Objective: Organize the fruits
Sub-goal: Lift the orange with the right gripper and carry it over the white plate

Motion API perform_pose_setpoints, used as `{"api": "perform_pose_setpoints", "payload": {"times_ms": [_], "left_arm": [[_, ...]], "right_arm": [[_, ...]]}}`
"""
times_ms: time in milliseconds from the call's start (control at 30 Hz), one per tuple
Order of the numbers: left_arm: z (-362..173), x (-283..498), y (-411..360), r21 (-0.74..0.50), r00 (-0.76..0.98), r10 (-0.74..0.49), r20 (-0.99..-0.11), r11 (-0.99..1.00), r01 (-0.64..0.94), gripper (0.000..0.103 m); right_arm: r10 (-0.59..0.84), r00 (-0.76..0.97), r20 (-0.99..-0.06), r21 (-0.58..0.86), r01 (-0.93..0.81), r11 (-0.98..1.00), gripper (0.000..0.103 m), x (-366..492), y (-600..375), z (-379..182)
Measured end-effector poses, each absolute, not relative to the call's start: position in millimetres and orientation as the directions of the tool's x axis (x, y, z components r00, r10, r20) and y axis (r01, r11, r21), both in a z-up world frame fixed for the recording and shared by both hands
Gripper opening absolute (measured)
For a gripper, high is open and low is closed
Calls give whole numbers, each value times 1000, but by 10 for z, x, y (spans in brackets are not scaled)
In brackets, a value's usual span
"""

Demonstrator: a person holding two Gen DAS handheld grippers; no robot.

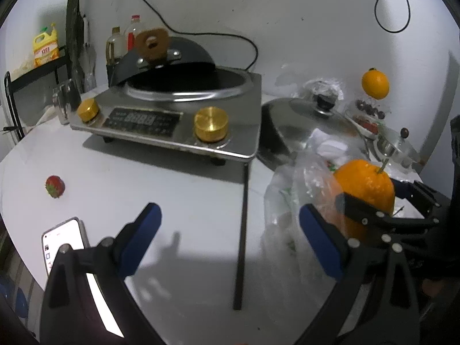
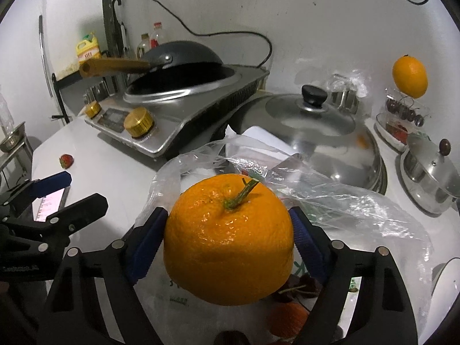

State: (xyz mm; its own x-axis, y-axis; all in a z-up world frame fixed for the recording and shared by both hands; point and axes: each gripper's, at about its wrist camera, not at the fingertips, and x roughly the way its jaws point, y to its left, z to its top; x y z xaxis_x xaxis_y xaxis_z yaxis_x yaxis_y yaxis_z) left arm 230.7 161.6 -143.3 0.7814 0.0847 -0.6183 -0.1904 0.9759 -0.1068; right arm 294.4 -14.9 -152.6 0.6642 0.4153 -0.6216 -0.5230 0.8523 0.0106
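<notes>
**Big orange held over the bag**

The right gripper grasps a big orange, its blue pads tight on both sides, above a clear plastic bag. The left gripper is spread wide with nothing in it. A strawberry lies far left on the white table.

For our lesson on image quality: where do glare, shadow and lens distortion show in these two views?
Left wrist view: fisheye bends the table edge, a shadow falls below the left gripper, and the phone screen is blown out. Right wrist view: highlights glint on the orange and pot lid.
</notes>
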Motion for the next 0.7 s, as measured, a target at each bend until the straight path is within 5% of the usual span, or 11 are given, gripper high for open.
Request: {"api": "perform_pose_setpoints", "payload": {"times_ms": [700], "left_arm": [[-1041,2074,986,-60,823,67,-564,991,-121,98]], "right_arm": [[407,746,-527,25,-465,885,87,2538,-876,-1051]]}}
